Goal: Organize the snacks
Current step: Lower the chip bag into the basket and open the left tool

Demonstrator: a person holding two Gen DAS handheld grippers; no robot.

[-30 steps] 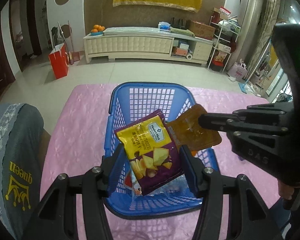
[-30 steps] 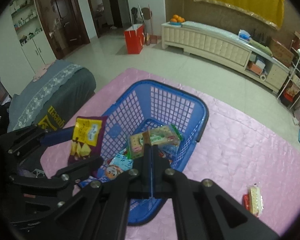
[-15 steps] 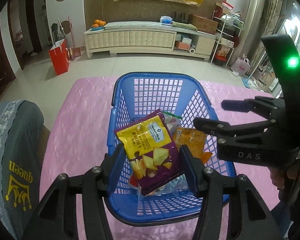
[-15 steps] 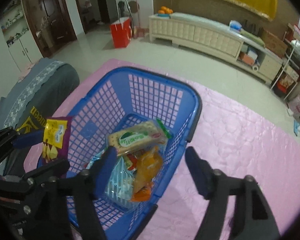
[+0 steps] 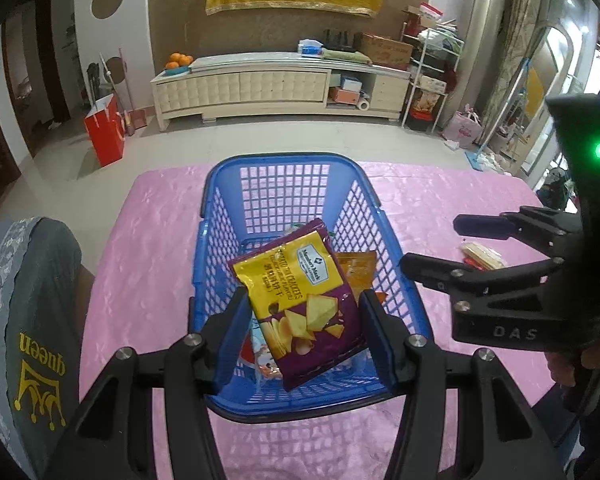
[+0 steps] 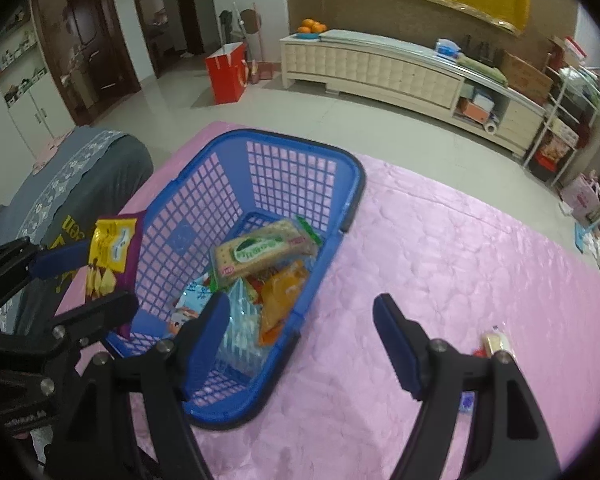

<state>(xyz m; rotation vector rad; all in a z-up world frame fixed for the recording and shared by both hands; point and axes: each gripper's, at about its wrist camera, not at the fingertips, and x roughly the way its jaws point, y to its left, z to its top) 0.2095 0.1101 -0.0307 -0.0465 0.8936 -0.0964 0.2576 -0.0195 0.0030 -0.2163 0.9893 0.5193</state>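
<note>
The yellow-and-purple cracker bag (image 5: 300,300) is pinched between the pads of the left gripper (image 5: 302,330) and is held above the near end of the blue basket (image 5: 216,216), where a green-labelled biscuit pack (image 6: 260,250) and an orange packet (image 6: 282,294) are already lying. It is best lowered further into the basket, clear of the rim, before the grip is eased, so that the light, springy film is not left draped over the edge. The right gripper (image 6: 300,340) is seen spread wide and empty over the pink tablecloth (image 6: 480,248), and it is well placed to be carried toward the small wrapped snack (image 6: 496,342) lying near its right finger.
</note>
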